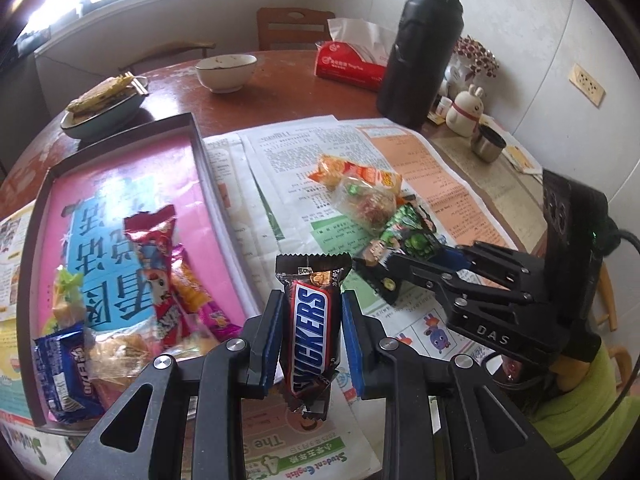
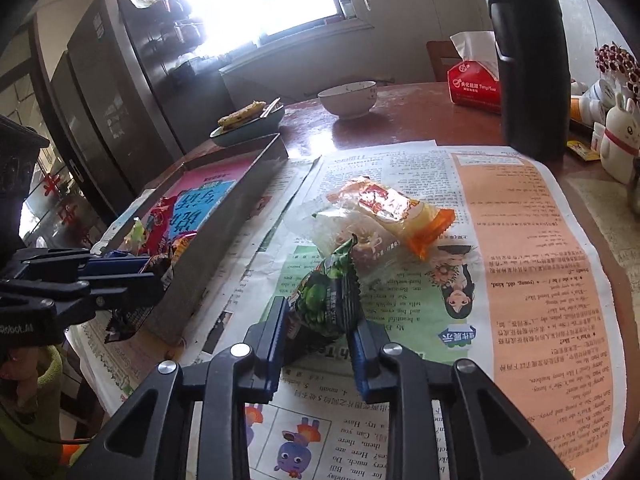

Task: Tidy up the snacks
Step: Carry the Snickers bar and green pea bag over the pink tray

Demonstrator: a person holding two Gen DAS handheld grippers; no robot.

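A: A round tabletop [image 1: 288, 88] lies under spread newspaper [image 1: 400, 152], with a dark flask [image 1: 420, 52] near its far right edge.

B: And the tray [image 1: 196, 136]?

A: Toward the left edge, several wrapped snacks heaped at its near end.

B: The loose snacks?

A: An orange packet [image 2: 392, 204] and a clear bag [image 2: 340, 228] sit mid-newspaper.

B: The tools?

A: The left hand-held gripper [image 1: 308, 320] is clamped on a Snickers bar [image 1: 310, 328], raised beside the tray's right wall. The right hand-held gripper [image 2: 320, 320] pinches a green snack packet [image 2: 326, 300] on the newspaper.
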